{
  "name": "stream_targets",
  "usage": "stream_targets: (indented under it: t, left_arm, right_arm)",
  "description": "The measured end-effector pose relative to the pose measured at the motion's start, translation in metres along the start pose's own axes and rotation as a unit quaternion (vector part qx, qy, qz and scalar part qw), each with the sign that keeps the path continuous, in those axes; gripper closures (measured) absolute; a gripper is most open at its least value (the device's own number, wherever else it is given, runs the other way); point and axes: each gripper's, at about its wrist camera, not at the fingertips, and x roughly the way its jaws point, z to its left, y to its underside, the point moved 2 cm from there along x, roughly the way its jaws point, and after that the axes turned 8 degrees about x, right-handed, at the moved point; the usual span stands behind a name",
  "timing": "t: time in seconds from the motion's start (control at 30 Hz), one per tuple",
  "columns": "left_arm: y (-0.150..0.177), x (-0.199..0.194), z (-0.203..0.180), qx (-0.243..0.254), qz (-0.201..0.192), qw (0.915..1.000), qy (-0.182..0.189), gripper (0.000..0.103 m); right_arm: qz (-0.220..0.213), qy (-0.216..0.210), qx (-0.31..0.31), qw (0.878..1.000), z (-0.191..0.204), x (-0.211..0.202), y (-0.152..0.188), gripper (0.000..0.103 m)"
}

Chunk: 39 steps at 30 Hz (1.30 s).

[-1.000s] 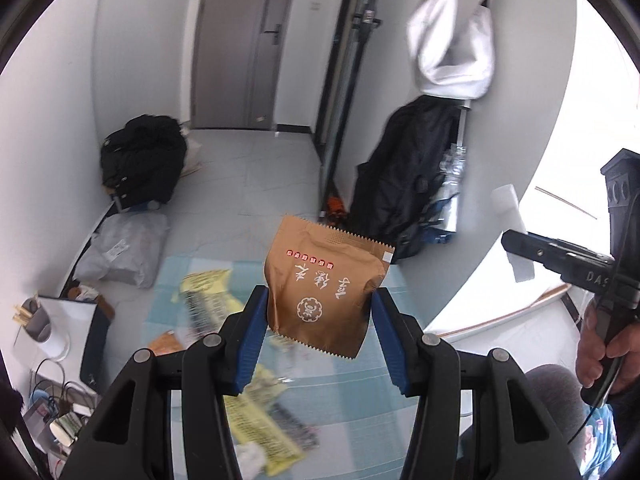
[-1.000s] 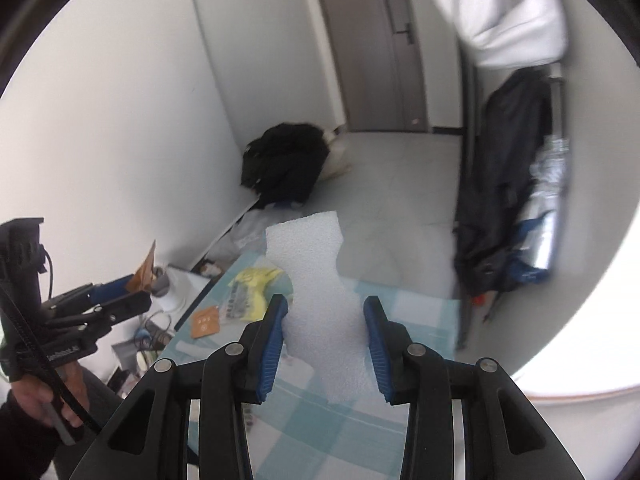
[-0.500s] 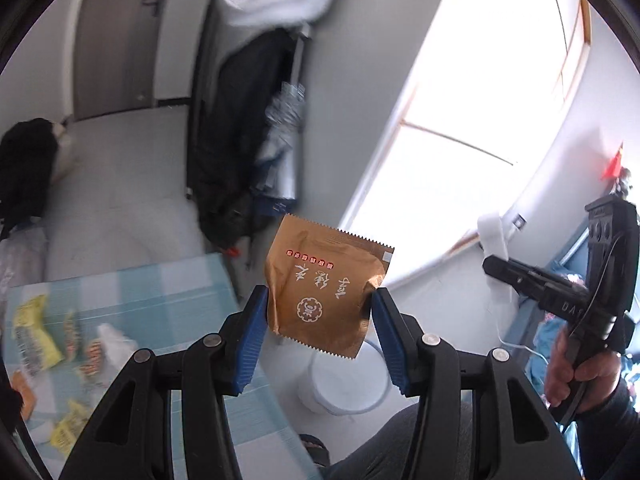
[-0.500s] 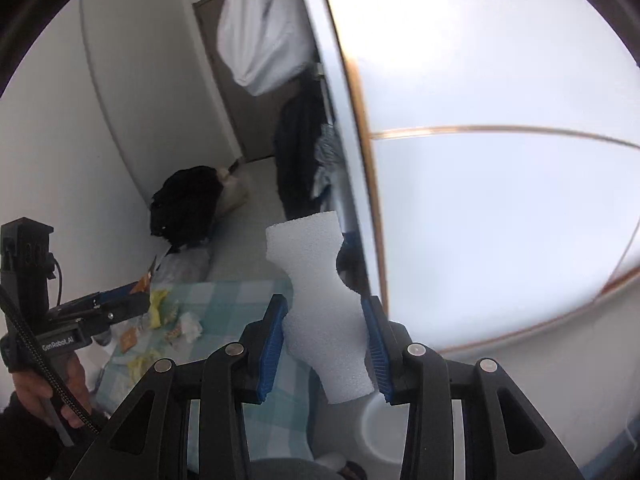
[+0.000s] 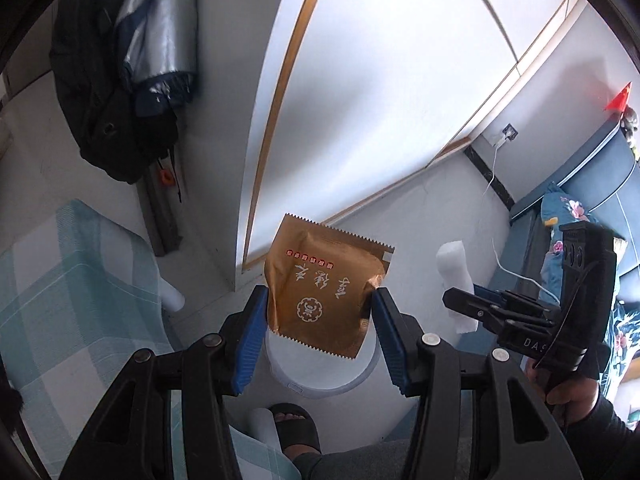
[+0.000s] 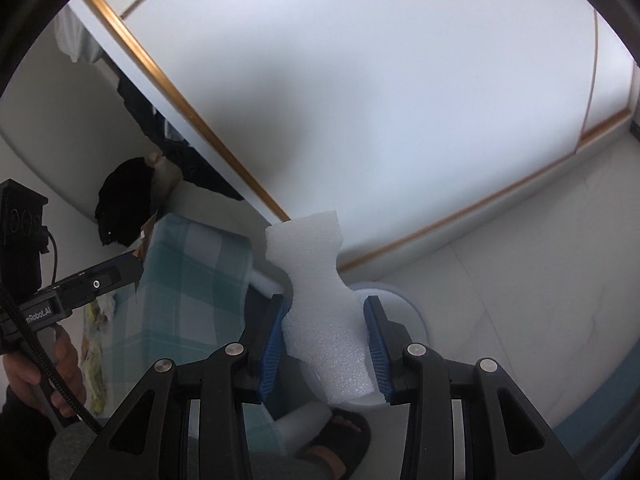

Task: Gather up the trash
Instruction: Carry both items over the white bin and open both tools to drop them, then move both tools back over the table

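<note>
Both tools poised over the bin

Left tool (image 5: 318, 320) clamps the wrapper (image 5: 324, 288), right tool (image 6: 325, 344) clamps the foam (image 6: 324, 320); centre each above the bin (image 5: 320, 376) before releasing.

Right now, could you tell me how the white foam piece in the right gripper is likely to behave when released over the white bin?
The white foam piece stands unsupported past the right gripper, so probably stiff. Its porous texture suggests it is very light; it may drift and miss the white bin.
</note>
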Motion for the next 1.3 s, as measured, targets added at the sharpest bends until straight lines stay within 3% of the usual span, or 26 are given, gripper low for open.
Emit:
stream_targets:
  t: [0.23, 0.53, 0.67, 0.83, 0.9, 1.0, 1.3]
  left_arm:
    - [-0.009, 0.064, -0.004, -0.006, 0.084, 0.9962, 0.021, 0.056]
    - [0.007, 0.12, -0.003, -0.054, 0.171, 0.982, 0.06, 0.056]
    - [-0.002, 0.129, -0.007, -0.069, 0.189, 0.9773, 0.067, 0.055]
    - [-0.011, 0.136, -0.005, -0.083, 0.21, 0.9717, 0.07, 0.05]
    - [-0.015, 0.144, -0.008, -0.087, 0.213, 0.9707, 0.071, 0.04]
    - [-0.015, 0.143, -0.01, -0.092, 0.219, 0.9684, 0.075, 0.034]
    - [-0.009, 0.135, -0.011, -0.072, 0.214, 0.9729, 0.049, 0.034]
  right_arm:
    - [0.055, -0.001, 0.06, 0.997, -0.04, 0.066, 0.022, 0.065]
    - [0.109, 0.0, 0.114, 0.987, -0.067, 0.13, 0.047, 0.063]
    - [0.128, 0.002, 0.128, 0.983, -0.079, 0.139, 0.055, 0.061]
    - [0.134, 0.005, 0.134, 0.982, -0.087, 0.148, 0.056, 0.046]
    - [0.134, 0.006, 0.13, 0.982, -0.087, 0.147, 0.057, 0.044]
    - [0.13, 0.009, 0.126, 0.983, -0.089, 0.142, 0.059, 0.042]
    - [0.102, 0.017, 0.139, 0.985, -0.099, 0.117, 0.056, 0.037]
